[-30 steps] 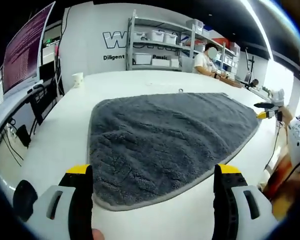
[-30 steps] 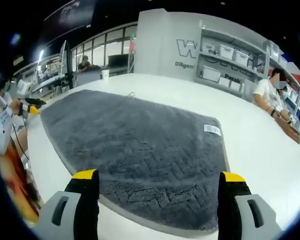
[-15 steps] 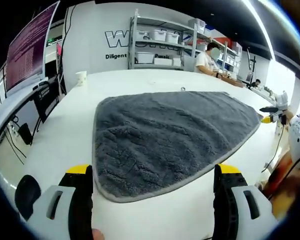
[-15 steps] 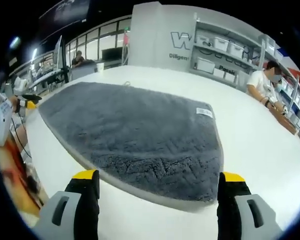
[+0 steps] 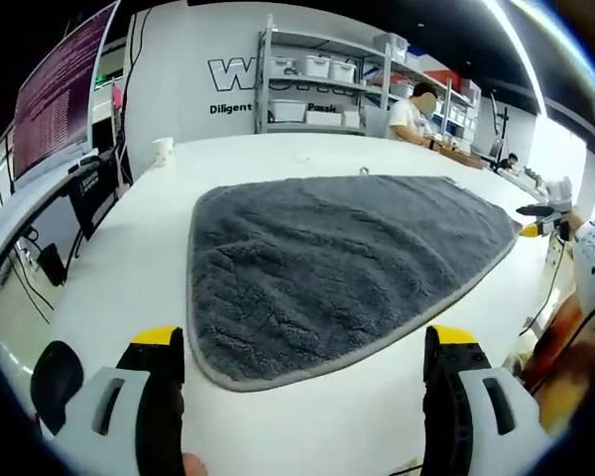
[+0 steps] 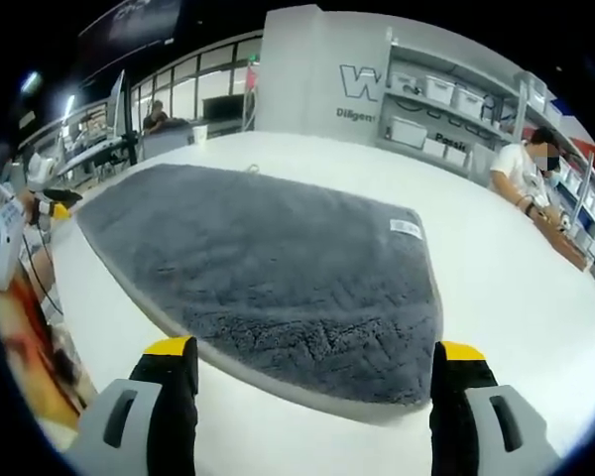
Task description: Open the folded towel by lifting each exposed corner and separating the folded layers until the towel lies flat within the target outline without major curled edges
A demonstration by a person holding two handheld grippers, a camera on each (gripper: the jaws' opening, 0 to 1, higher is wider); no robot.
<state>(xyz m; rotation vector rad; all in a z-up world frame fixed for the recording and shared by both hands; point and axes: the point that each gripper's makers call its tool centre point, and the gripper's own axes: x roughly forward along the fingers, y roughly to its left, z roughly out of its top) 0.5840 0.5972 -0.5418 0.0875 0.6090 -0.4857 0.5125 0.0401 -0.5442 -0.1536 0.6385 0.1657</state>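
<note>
Both pairs of my yellow-tipped jaws stand wide apart with nothing between them. My left gripper (image 5: 302, 372) hangs just short of the grey towel (image 5: 337, 263), over the white table (image 5: 129, 268); my right gripper (image 6: 314, 382) hangs just short of the towel's other near corner. The towel lies spread flat on the table, with a white label (image 6: 406, 228) near one edge. Beyond the towel stands a paper cup (image 5: 163, 151), then shelving (image 5: 322, 89) with bins, and a seated person (image 6: 526, 178) off its far side.
</note>
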